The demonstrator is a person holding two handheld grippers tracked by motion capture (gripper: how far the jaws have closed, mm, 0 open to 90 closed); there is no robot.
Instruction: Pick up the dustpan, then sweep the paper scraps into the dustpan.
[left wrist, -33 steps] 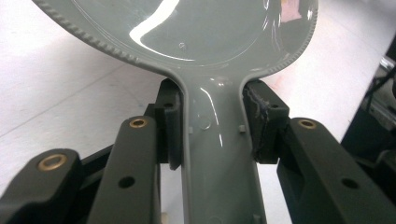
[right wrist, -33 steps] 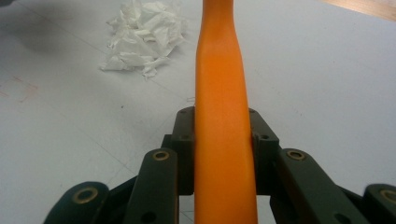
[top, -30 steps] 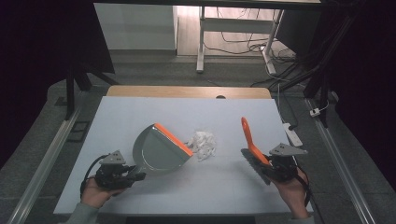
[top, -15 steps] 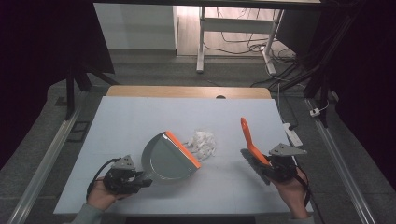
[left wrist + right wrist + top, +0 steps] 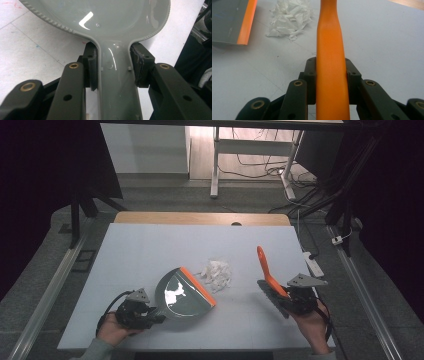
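Your left gripper [image 5: 113,66] is clamping the grey handle of the dustpan [image 5: 110,22], its two black pads [image 5: 92,65] pressing against the handle's sides just below the point where it widens into the pan. In the high view that left gripper [image 5: 152,312] is sitting near the front-left edge of the table [image 5: 150,250], with your left hand [image 5: 112,330] behind it, and the dustpan [image 5: 175,296] is lying in front of it, its orange lip [image 5: 198,286] pointing toward the middle of the table. Your right gripper [image 5: 331,75] is gripping the orange handle of the brush [image 5: 330,45], with a jaw closed on each side of it and the handle running straight up between them. In the high view the right gripper [image 5: 287,297] is hovering at the right side of the table, your right hand [image 5: 312,327] behind it, and the brush [image 5: 266,270] is tilting up and away from you, its orange handle rising toward the back. Between the two tools a small heap of crumpled white paper scraps [image 5: 216,274] is lying on the table, just beside the dustpan's orange lip; in the right gripper view the same paper scraps [image 5: 290,18] are sitting ahead and to the left of the brush handle, next to the orange lip [image 5: 247,22].
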